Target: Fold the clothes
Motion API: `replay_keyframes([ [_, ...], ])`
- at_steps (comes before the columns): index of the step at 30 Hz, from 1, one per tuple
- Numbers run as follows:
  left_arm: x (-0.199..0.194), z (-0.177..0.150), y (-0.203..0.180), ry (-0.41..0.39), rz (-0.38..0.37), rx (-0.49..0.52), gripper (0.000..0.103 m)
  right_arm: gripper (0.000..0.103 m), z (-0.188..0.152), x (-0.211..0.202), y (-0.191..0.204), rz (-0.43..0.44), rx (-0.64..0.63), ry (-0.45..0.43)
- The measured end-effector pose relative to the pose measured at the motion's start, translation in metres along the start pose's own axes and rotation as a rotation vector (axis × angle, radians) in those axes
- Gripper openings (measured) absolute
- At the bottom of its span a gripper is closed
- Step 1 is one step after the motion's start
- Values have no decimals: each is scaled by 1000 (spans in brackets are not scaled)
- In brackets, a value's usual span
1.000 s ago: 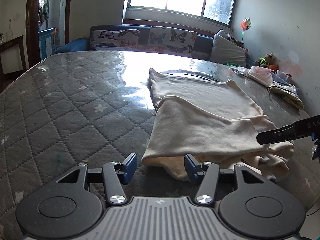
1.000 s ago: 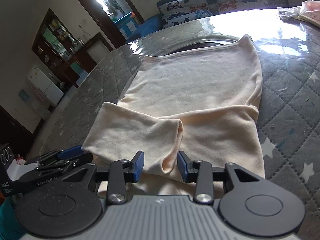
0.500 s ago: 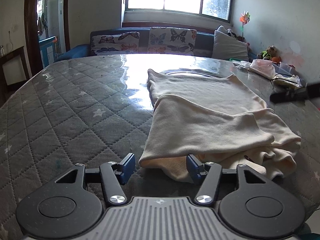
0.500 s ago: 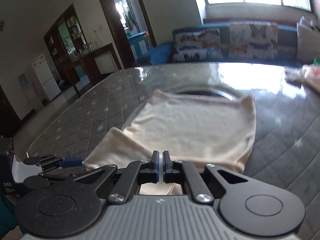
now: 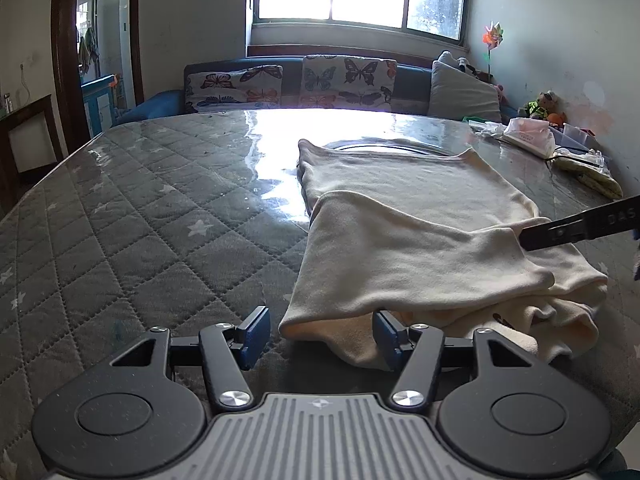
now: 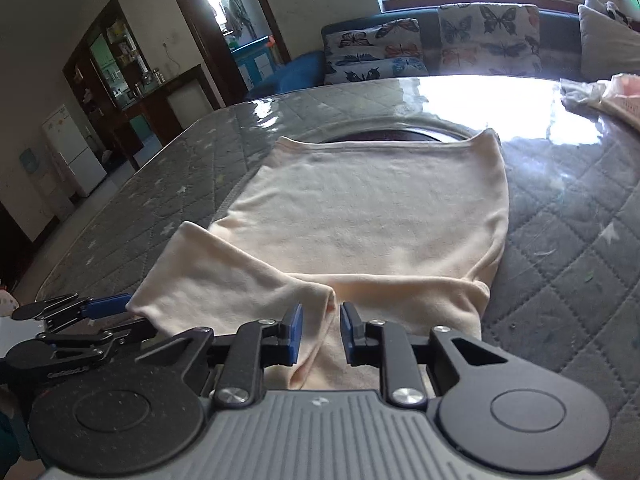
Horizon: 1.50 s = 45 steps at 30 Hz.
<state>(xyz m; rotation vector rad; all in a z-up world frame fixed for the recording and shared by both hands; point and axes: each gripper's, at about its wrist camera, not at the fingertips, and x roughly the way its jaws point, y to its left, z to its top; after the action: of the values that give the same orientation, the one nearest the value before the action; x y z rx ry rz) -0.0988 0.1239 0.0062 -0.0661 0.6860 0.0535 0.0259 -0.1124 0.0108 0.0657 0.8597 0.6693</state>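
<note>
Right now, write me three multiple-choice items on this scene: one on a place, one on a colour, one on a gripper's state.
1. Where does the cream fabric garment lie?
A. on the grey quilted star-print table cover
B. on the butterfly-print sofa cushions
C. on the floor

2. What colour are the left gripper finger pads?
A. red
B. blue
C. white

3. How is the right gripper set?
A. clamped on a plate
B. fully shut, pads touching
C. open, with a fold of the garment between its pads

Answers: 1 A, the garment is spread flat on the quilted cover. 2 B, both pads show blue. 3 C, a gap shows between the pads, with cloth in it.
</note>
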Motion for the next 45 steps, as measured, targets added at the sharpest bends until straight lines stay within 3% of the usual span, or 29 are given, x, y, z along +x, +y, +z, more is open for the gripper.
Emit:
replay_keyframes([
  [6,3,0,-2,4,3,-3,60,23,-5,13,5,20,-9,-8],
  [9,4,-1,-4,1,8,2,60,6,-6,10,13,22,-52,-20],
  [19,3,-3,-12,-21,33,56,60,2,27,-52,32,-30,-196,-162],
  [23,3,-3,-12,-26,37,49,60,10,28,-46,20,-30,-137,-120],
  [29,4,-2,-11,-24,38,53,60,22,7,-4,1,1,-39,-31],
  [35,5,-1,-11,-21,41,55,60,24,-2,17,-5,41,25,-19],
  [38,6,-1,-12,-20,42,56,60,7,-4,16,4,32,-24,-25],
  [45,6,-1,-15,-25,50,71,60,6,14,-30,20,-1,-129,-125],
])
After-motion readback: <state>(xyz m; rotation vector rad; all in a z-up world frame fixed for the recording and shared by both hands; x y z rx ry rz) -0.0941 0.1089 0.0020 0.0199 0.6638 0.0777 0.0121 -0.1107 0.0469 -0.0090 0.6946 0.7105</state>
